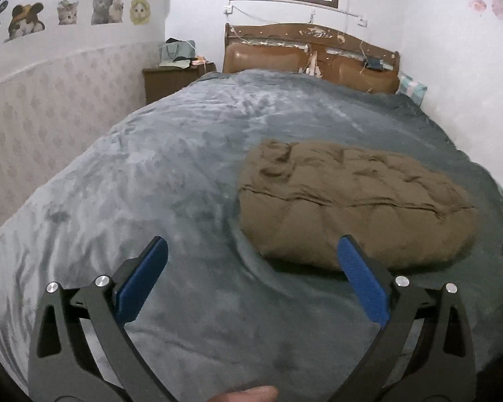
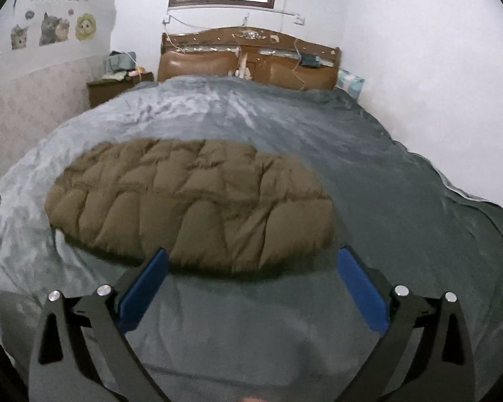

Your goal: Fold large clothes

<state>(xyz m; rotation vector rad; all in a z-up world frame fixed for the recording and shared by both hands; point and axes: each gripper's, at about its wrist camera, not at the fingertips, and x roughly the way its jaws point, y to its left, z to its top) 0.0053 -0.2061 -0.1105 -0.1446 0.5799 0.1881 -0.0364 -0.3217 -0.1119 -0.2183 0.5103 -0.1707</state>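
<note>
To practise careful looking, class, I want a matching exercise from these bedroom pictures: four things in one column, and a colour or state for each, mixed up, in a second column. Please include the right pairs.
Things:
1. Padded jacket
2. Blanket on the bed
3. Headboard
4. Left claw

Colour or state:
A. Grey, spread over the whole bed
B. Open, with blue pads, holding nothing
C. Olive brown, folded into a bundle
D. Brown wood, worn and chipped

Right pairs: 1-C, 2-A, 3-D, 4-B
</note>
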